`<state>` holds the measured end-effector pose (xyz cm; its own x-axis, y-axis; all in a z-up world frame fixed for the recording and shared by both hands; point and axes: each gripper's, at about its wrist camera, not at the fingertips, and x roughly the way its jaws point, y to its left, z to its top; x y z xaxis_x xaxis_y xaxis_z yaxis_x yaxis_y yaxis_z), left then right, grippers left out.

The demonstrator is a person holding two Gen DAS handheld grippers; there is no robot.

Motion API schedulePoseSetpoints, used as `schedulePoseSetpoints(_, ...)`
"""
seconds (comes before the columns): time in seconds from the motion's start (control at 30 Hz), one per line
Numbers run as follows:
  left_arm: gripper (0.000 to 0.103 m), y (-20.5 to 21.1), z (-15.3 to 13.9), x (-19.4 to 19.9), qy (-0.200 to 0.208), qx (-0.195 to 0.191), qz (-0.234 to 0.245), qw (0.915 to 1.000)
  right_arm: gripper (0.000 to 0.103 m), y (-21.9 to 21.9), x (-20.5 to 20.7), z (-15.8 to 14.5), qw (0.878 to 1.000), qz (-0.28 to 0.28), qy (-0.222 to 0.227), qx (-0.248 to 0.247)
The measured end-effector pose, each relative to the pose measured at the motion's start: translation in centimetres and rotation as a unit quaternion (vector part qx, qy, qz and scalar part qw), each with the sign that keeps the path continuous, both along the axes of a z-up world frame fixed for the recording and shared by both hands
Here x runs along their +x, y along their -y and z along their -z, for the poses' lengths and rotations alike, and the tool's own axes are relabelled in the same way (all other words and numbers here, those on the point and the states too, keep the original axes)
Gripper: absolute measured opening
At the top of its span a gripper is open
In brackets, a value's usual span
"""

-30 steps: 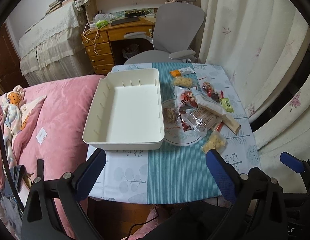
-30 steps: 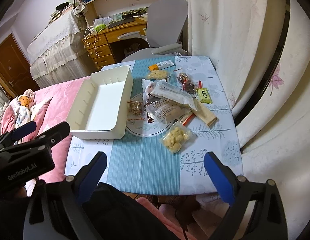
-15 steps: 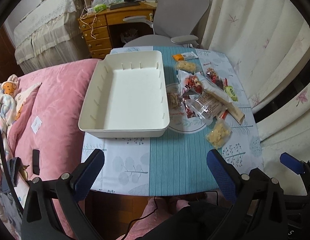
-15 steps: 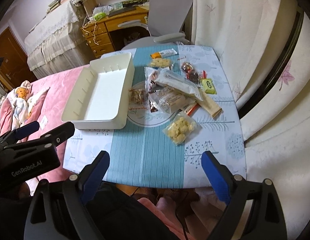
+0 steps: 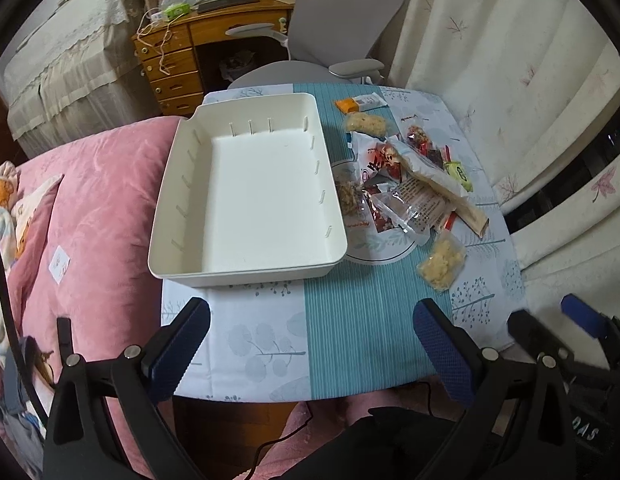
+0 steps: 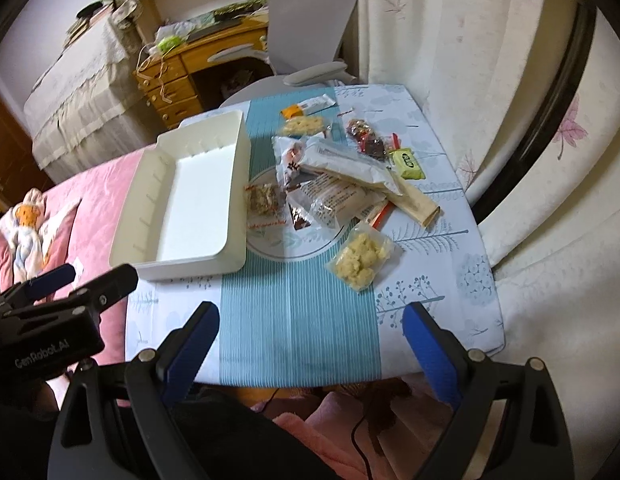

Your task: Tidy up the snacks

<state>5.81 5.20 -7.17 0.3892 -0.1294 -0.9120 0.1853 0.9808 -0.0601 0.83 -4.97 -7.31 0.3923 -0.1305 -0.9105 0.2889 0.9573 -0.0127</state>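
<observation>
A white empty bin point(image 5: 249, 192) sits on the left part of the small table point(image 5: 342, 320); it also shows in the right wrist view point(image 6: 189, 200). Several snack packets lie in a pile point(image 5: 406, 188) to its right, with a yellow-puff bag point(image 5: 442, 260) nearest me, also in the right wrist view point(image 6: 360, 256). My left gripper point(image 5: 310, 336) is open and empty above the table's near edge. My right gripper point(image 6: 310, 332) is open and empty, in front of the puff bag.
A pink quilted bed point(image 5: 93, 216) borders the table's left. A grey office chair point(image 5: 338, 32) and wooden desk point(image 5: 181, 60) stand behind it. Curtains point(image 5: 490, 48) hang on the right. The left gripper's body point(image 6: 49, 320) shows at the right view's left.
Both grippers have moved forward and lower toward the table; the bin and snacks appear larger. Nothing on the table has moved.
</observation>
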Motion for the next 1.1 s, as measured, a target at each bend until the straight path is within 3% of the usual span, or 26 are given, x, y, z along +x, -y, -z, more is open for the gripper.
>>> schedulePoseSetpoints(0.3, 0.1, 0.9, 0.1, 1.4, 0.005, 0.007, 0.036, 0.9993, 0.094, 0.5, -0.5, -0.7, 0.996, 0.051, 0.057, -0.043)
schedulePoseSetpoints(0.5, 0.1, 2.2, -0.2, 2.7, 0.019, -0.019, 0.057, 0.998, 0.094, 2.1, -0.5, 0.0, 0.994, 0.079, 0.06, -0.048)
schedulePoseSetpoints(0.63, 0.1, 3.3, 0.1, 4.2, 0.014, -0.049, 0.07, 0.9962, 0.094, 3.7, -0.3, 1.0, 0.993, 0.098, 0.054, -0.028)
schedulePoseSetpoints(0.83, 0.1, 5.9, 0.8, 8.0, -0.012, -0.06, 0.085, 0.9945, 0.094, 6.4, 1.1, 2.9, 0.992, 0.121, 0.039, 0.013)
schedulePoseSetpoints(1.1, 0.1, 10.6, 3.9, 14.4, -0.084, -0.073, 0.096, 0.9892, 0.094, 10.9, 4.1, 7.7, 0.981, 0.163, -0.027, 0.101)
